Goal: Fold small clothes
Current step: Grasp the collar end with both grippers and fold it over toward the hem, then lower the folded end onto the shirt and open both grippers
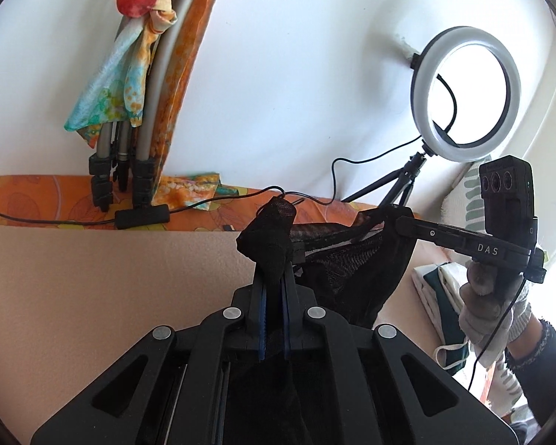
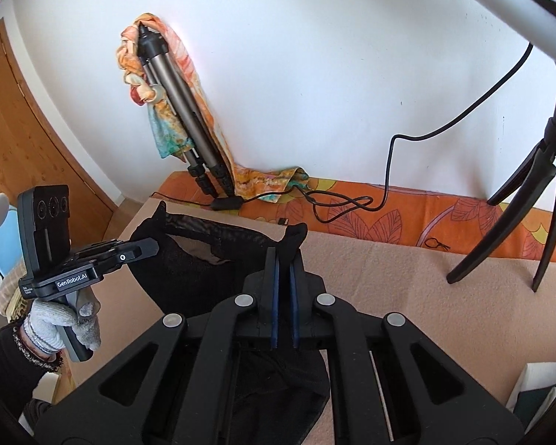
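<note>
1. Above the beige blanket [image 1: 92, 289], a black mesh garment [image 1: 352, 259] hangs stretched between both tools, clear of the surface.
2. Left gripper [image 1: 274, 244]: jaws pressed together, pinching one bunched corner of the cloth.
3. Right gripper [image 2: 284, 256]: jaws pressed together on the other corner, fabric poking up between them.
4. Gloved right hand [image 1: 489, 307] grips its handle; gloved left hand [image 2: 61, 324] likewise.
5. Behind: ring light [image 1: 467, 92], folded tripod [image 2: 189, 118] wrapped in a patterned scarf [image 2: 166, 137], orange sheet [image 2: 407, 211].
</note>
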A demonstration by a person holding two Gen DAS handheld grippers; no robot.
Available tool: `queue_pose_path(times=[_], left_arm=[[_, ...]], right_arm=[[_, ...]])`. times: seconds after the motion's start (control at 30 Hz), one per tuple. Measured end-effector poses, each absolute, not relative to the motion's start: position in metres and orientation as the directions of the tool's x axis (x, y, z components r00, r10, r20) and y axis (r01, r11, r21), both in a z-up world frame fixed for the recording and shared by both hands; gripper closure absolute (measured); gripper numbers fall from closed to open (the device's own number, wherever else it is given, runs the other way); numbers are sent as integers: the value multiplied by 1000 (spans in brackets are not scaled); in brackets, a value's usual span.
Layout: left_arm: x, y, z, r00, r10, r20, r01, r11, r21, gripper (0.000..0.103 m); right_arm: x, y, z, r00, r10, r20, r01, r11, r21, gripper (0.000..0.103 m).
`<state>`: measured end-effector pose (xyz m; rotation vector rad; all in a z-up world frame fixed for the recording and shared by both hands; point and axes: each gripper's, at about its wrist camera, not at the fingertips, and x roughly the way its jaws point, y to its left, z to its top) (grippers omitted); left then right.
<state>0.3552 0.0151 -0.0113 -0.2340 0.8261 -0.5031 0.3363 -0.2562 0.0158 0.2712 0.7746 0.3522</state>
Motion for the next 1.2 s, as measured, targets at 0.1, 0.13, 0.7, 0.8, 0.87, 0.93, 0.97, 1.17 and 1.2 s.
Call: queue_pose_path(times=[0.1, 0.13, 0.7, 0.8, 0.87, 0.93, 0.97, 1.17, 1.2], left_arm=[[330, 13, -2, 571, -515, -639, 337, 857, -389, 99], [321, 12, 0, 571, -516, -639, 339, 857, -389, 99], [159, 12, -24, 522, -512, -682, 393, 854, -340, 99], [147, 17, -38, 514, -502, -695, 385, 860, -337, 99], [141, 18, -46, 512, -492, -704, 393, 863, -317, 99], [133, 19, -51, 506, -485, -714, 408, 863, -298, 99], [129, 19, -53, 505, -474, -721, 417, 866, -277, 99], [102, 19, -62, 467, -421, -778, 465, 865, -190, 98], [96, 20, -63, 459, -414, -786, 471, 864, -180, 98]], right_arm=[[311, -249, 28, 667, 413, -620, -222, 905, 364, 97], [303, -245, 30, 669, 413, -618, -224, 905, 362, 97], [135, -201, -16, 623, 438, -648, -217, 893, 395, 97], [117, -197, -35, 610, 426, -668, -214, 901, 378, 97], [106, -193, -45, 607, 406, -683, -219, 912, 346, 97], [95, -190, -54, 603, 384, -699, -225, 923, 312, 97], [90, -190, -57, 603, 376, -703, -230, 926, 299, 97], [57, -198, -61, 610, 317, -727, -245, 947, 207, 97], [50, -199, -60, 606, 317, -730, -256, 946, 199, 97]])
